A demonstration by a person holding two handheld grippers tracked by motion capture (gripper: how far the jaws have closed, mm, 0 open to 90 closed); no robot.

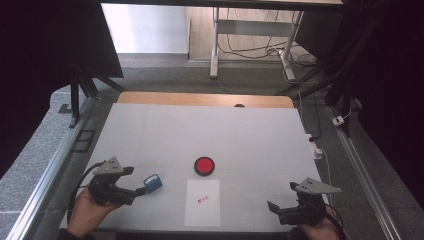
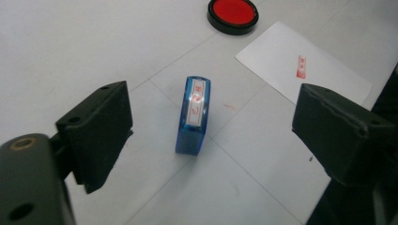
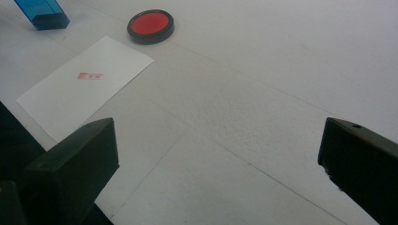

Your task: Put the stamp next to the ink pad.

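Left gripper view, blue stamp lying on its side on the white table, between but clear of the left gripper jaws standing wide apart, stamped paper and red ink pad beyond, right gripper jaws apart.

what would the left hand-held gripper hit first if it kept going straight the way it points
Most likely the blue stamp, which lies on the table between and ahead of the open jaws of the left hand-held gripper. Beyond it sit the red ink pad and the stamped paper, though depth is unclear.
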